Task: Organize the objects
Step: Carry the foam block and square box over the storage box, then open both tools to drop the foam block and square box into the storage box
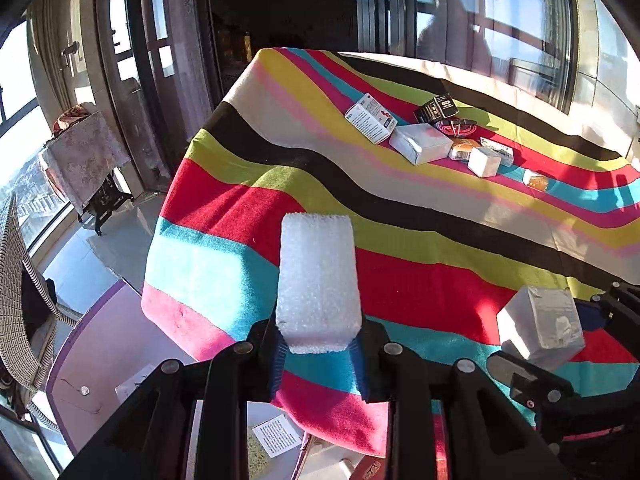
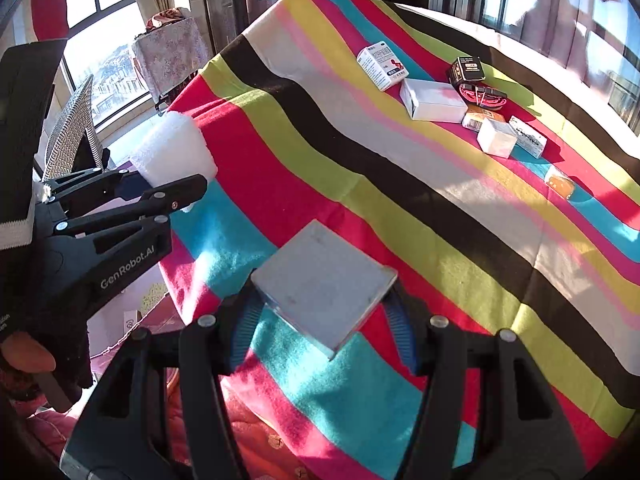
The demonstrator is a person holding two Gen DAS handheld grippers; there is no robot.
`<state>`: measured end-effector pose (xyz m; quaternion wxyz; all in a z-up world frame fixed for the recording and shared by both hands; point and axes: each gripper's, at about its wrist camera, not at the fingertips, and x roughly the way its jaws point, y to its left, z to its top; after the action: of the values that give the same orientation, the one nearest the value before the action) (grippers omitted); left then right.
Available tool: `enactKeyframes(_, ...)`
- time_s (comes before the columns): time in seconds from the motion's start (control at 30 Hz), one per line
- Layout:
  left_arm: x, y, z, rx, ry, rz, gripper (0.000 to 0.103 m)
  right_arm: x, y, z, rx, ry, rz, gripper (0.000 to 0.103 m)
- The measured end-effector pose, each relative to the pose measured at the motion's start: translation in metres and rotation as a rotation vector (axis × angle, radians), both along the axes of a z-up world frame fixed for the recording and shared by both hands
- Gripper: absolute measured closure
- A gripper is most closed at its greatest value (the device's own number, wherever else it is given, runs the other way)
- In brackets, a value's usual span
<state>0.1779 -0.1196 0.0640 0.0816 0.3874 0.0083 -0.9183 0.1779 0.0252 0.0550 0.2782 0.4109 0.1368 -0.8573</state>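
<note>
My left claw [image 1: 319, 354] grips a white foam block [image 1: 318, 280] and my right claw [image 2: 324, 320] a grey box [image 2: 324, 280] over the striped-blanketed surface [image 2: 400, 208].

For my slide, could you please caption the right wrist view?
Right gripper holds a flat grey box over the striped blanket; left gripper grips white foam block.

You are in a high-rise home's glazed sunroom: tall dark-framed windows [image 2: 108, 8] overlooking rooftops, a table under a striped multicolour woollen blanket [image 1: 400, 216], a woven patterned chair [image 2: 72, 132].
</note>
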Motion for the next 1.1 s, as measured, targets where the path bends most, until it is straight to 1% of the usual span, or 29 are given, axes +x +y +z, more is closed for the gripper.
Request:
enactKeyframes(0.27, 0.02, -0.044, -0.01, 0.016, -0.03, 0.094, 0.075, 0.022, -0.045, -0.001, 0.005, -0.026, 0.137, 0.04)
enactKeyframes(0.4, 0.027, -0.071, -0.016, 0.055, -0.052, 0.155, 0.075, 0.035, -0.075, -0.005, 0.033, -0.039, 0.235, 0.04)
enactKeyframes(0.7, 0.052, -0.129, -0.035, 0.066, -0.094, 0.298, 0.075, 0.063, -0.144, -0.018, 0.085, -0.07, 0.434, 0.04)
enactKeyframes(0.97, 0.073, -0.169, -0.05, 0.067, -0.129, 0.402, 0.075, 0.087, -0.186, -0.031, 0.129, -0.077, 0.56, 0.04)
enactKeyframes(1.1, 0.081, -0.185, -0.053, 0.055, -0.14, 0.448, 0.074, 0.096, -0.198, -0.033, 0.121, -0.08, 0.602, 0.04)
